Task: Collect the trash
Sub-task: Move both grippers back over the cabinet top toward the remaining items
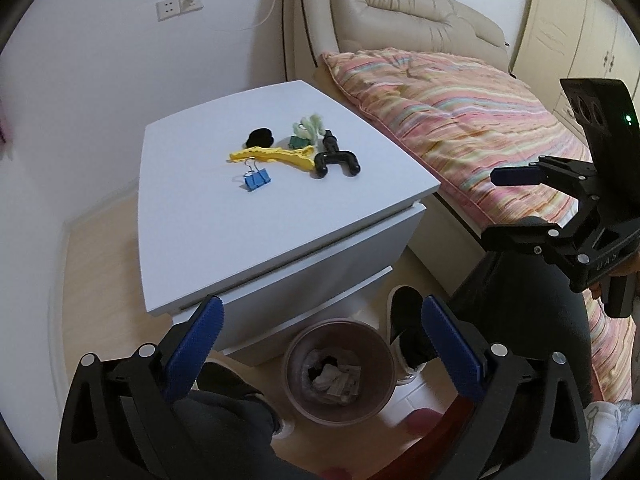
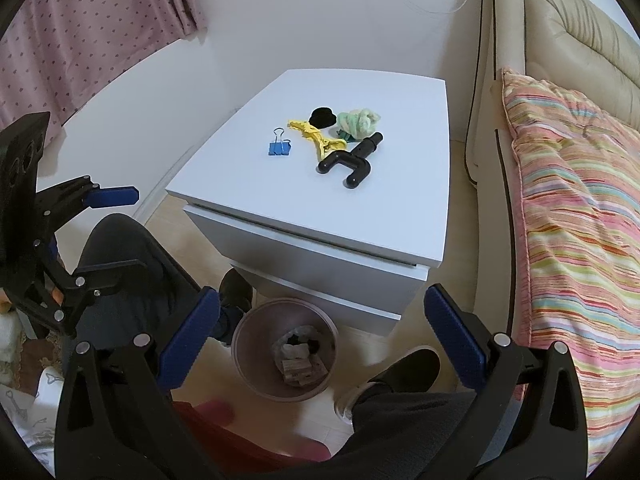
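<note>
A white nightstand [image 1: 208,248] [image 2: 400,224] carries a blue binder clip [image 1: 256,181] [image 2: 279,148], a yellow clip [image 1: 276,156] [image 2: 316,138], a black round piece [image 1: 260,137] [image 2: 322,117], a crumpled pale green wad [image 1: 308,126] [image 2: 357,121] and a black U-shaped part [image 1: 335,158] [image 2: 350,162]. A pinkish trash bin [image 1: 298,344] [image 2: 248,332] with paper scraps stands on the floor in front of it. My left gripper [image 1: 322,316] [image 2: 116,232] is open and empty above the bin. My right gripper [image 2: 322,308] [image 1: 502,204] is open and empty, also above the bin.
A bed with a striped quilt [image 1: 460,120] [image 2: 580,216] and beige headboard [image 1: 400,4] lies right of the nightstand. The person's legs and black shoes [image 1: 408,328] [image 2: 236,288] flank the bin. A pink curtain [image 2: 80,28] hangs at the left.
</note>
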The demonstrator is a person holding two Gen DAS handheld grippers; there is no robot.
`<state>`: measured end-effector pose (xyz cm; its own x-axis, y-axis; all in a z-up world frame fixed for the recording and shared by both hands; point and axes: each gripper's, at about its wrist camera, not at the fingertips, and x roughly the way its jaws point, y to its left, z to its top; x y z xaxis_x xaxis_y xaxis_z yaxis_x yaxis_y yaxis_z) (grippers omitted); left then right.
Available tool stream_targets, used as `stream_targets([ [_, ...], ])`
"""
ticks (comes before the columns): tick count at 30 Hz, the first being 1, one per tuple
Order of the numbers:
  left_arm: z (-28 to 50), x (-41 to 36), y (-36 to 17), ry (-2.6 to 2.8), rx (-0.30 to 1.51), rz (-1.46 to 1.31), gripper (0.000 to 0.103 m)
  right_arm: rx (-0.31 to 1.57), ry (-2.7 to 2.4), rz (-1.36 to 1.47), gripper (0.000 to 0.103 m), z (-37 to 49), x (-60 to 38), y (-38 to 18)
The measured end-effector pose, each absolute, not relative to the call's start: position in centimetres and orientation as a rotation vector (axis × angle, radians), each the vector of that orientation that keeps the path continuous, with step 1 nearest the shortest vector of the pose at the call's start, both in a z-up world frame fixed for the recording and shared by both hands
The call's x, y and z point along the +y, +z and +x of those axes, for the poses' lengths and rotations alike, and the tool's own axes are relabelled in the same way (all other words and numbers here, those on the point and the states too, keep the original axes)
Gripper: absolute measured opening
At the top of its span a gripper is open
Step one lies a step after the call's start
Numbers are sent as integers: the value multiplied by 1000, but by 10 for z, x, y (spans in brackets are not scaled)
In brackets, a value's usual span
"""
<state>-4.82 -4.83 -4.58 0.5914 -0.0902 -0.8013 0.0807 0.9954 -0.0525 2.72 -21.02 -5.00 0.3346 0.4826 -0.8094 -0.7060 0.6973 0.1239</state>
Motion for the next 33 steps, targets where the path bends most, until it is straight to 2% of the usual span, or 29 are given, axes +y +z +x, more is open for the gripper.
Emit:
stream_targets([
  [10, -31, -35, -35, -68, 925, -49, 95, 938, 792, -283, 100, 37, -198, -39],
  [20, 21, -10, -29, -17, 943, -108, 95, 926, 802, -293, 100, 58, -183, -32],
  [33, 88, 9, -53, 108, 1009, -173, 95, 939, 809, -285, 100, 70, -181, -39],
])
